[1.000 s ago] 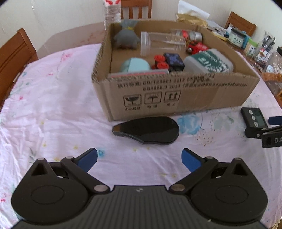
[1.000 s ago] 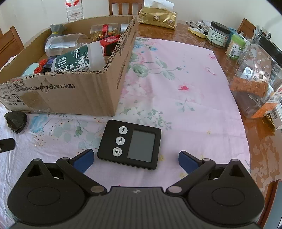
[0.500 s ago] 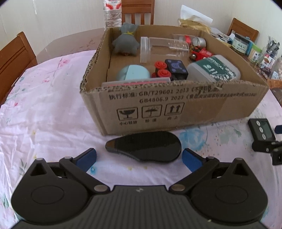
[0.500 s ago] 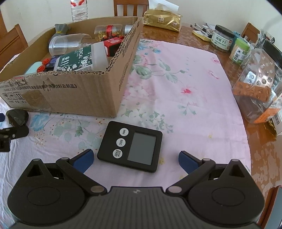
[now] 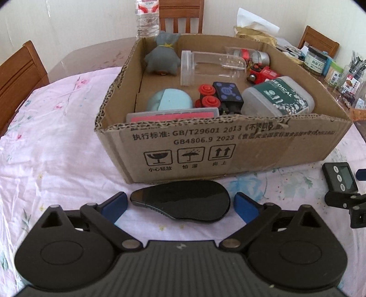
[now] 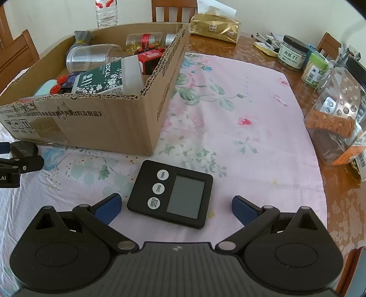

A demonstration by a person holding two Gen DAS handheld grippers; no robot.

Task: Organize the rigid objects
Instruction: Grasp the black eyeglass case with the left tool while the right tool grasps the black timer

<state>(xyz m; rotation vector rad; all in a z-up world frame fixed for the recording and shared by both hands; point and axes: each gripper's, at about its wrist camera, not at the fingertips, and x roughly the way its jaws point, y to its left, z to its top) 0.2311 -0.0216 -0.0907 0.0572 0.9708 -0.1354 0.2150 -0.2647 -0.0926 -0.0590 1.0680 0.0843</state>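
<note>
A flat black teardrop-shaped object [image 5: 183,202] lies on the pink cloth just in front of the cardboard box [image 5: 228,146]. My left gripper [image 5: 180,205] is open, its blue fingertips on either side of that object without touching it. A black digital timer [image 6: 170,193] lies on the cloth right of the box [image 6: 103,121]. My right gripper [image 6: 175,206] is open, with the timer's near edge between its fingertips. The timer [image 5: 339,179] also shows at the right edge of the left wrist view. The box holds several items, among them a green-labelled tub [image 5: 278,97].
Jars and a clear container [image 6: 336,118] stand on the bare wooden table [image 6: 251,52] to the right. A gold tissue pack [image 6: 215,28] and a water bottle [image 6: 106,11] stand behind the box. Wooden chairs ring the table. The left gripper's side shows at the left edge of the right wrist view [image 6: 13,166].
My left gripper has moved forward until its open fingers flank the black teardrop object. My right gripper has crept forward toward the timer. Both stayed open.
</note>
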